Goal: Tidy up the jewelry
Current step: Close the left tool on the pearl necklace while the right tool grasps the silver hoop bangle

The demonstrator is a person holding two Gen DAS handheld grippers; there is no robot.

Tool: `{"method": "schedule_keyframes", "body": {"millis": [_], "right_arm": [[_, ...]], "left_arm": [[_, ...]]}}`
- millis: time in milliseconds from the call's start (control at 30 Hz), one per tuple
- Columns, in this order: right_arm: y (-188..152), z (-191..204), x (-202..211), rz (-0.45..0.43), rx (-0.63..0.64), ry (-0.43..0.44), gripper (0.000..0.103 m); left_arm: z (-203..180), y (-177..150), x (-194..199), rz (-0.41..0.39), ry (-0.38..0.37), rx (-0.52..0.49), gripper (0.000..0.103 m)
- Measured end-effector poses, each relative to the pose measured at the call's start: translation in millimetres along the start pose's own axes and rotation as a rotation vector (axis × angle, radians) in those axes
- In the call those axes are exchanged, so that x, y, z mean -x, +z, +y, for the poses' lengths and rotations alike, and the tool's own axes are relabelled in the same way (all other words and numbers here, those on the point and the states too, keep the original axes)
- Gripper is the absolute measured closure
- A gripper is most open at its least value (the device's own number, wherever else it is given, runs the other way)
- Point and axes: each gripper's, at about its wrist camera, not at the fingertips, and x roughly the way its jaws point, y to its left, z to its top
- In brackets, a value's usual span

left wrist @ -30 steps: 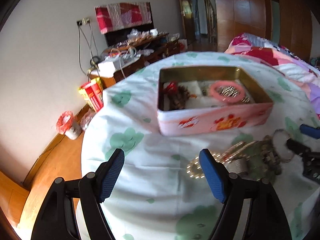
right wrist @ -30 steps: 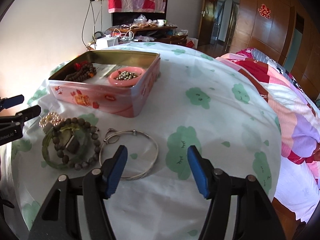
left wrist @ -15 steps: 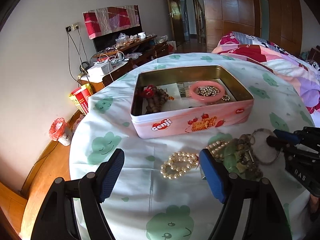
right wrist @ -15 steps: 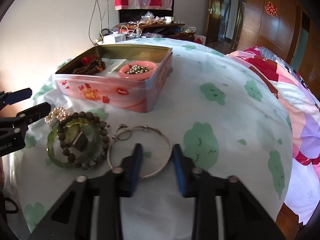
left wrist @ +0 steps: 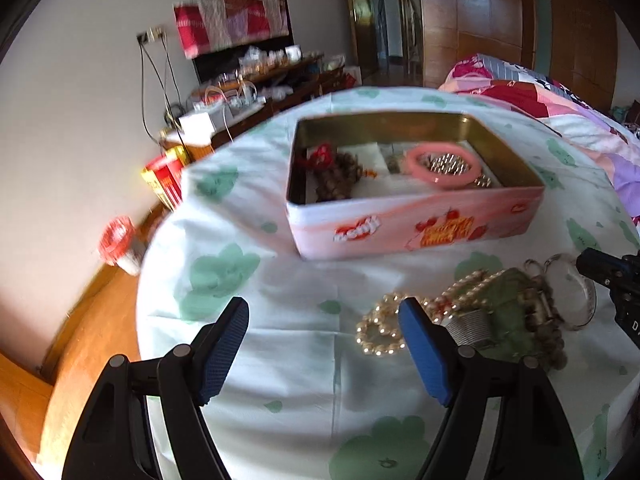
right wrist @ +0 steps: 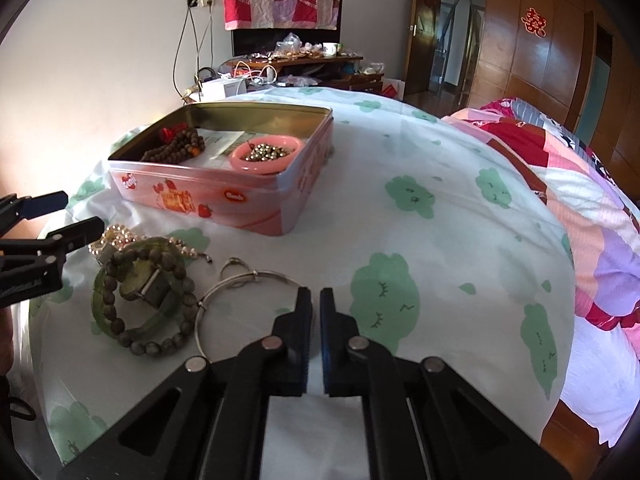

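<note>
My right jaws (right wrist: pixel 316 292) have just been closing and now stand clenched, only a sliver of gap between the pads. The thin wire of the silver bangle (right wrist: pixel 248 278) runs straight into their tip from the left, and that is where I have it nipped. The rest of its loop lies flat on the cloud-printed cloth (right wrist: pixel 440 240) over the desk, to the left of these jaws. Further left, just beside the loop, sits a heap. It is a green bangle (right wrist: pixel 100 300) with a dark bead bracelet (right wrist: pixel 160 350) draped round it and a small metal piece on top, though I cannot tell what that piece is. My left jaws (left wrist: pixel 322 308) are released and spread wide, with nothing but cloth between the pads. A pearl strand (left wrist: pixel 380 328) lies just to the right of them, its near end partly behind the right pad, and it trails off toward the green heap. Beyond both pairs of jaws stands the open pink tin (right wrist: pixel 240 200), well apart from the silver bangle. Inside it, a string of brown beads (right wrist: pixel 176 146) lies at the left end and a pink bangle (right wrist: pixel 240 160) at the right, ringed round a cluster of small shiny beads. The left view is blurred, so finer detail there is lost.
</note>
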Motion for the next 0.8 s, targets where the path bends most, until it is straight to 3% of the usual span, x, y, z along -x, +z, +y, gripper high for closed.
{"method": "schedule_keyframes", "body": {"millis": [133, 333, 400, 467, 567, 800], "right_arm": [[-2, 3, -4, 0.017, 0.013, 0.006, 0.097], [-2, 1, -6, 0.026, -0.007, 0.015, 0.090], [-3, 5, -7, 0.027, 0.018, 0.001, 0.090], [-3, 8, -7, 0.024, 0.038, -0.012, 0.090], [-3, 7, -7, 0.024, 0.041, -0.011, 0.090], [-4, 6, -6, 0.017, 0.040, -0.004, 0.090]], "left_arm": [[-2, -3, -4, 0.019, -0.072, 0.018, 0.026], [-13, -2, -6, 0.011, -0.077, -0.022, 0.026], [-14, -4, -5, -0.004, -0.095, -0.037, 0.040], [-22, -4, -6, 0.023, -0.146, -0.080, 0.093], [-26, -6, -3, 0.006, -0.138, -0.113, 0.094], [2, 0, 9, -0.014, -0.148, -0.029, 0.097]]}}
